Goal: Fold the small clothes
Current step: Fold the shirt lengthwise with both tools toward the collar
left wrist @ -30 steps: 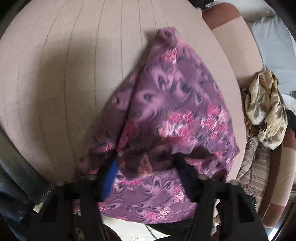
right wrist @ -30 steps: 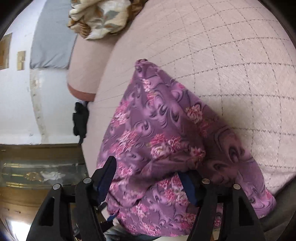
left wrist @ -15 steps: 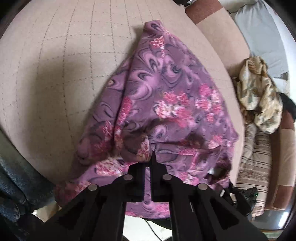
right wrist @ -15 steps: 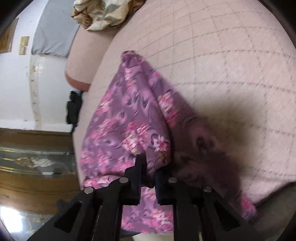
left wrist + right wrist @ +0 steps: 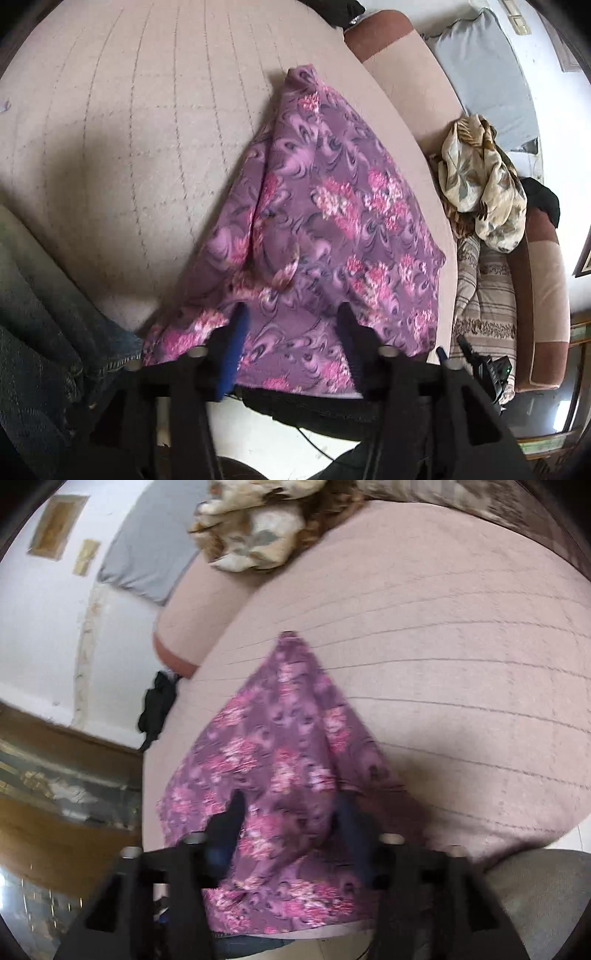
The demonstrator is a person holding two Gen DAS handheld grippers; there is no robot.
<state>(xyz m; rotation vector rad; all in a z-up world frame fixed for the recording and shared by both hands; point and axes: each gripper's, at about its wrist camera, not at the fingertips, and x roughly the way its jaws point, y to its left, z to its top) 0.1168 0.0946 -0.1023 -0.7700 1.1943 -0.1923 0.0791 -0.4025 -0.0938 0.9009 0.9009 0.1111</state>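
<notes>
A purple garment with pink flowers (image 5: 325, 221) lies in a rough triangle on the pink quilted cushion (image 5: 129, 147), its near edge hanging over the front. It also shows in the right wrist view (image 5: 280, 760). My left gripper (image 5: 291, 317) is open, its fingers spread just above the garment's near part. My right gripper (image 5: 288, 805) is open too, fingers spread over the near part of the cloth. Neither holds anything.
A beige leaf-print cloth (image 5: 484, 184) and a striped cloth (image 5: 484, 302) are heaped on the sofa to the right. A grey pillow (image 5: 484, 70) lies behind them. Denim (image 5: 48, 332) sits at the lower left. A black object (image 5: 159, 705) hangs at the cushion's left edge.
Both grippers were open a second ago, closed on the garment's near part half a second ago, and have now opened and let go. The cloth lies flatter.
</notes>
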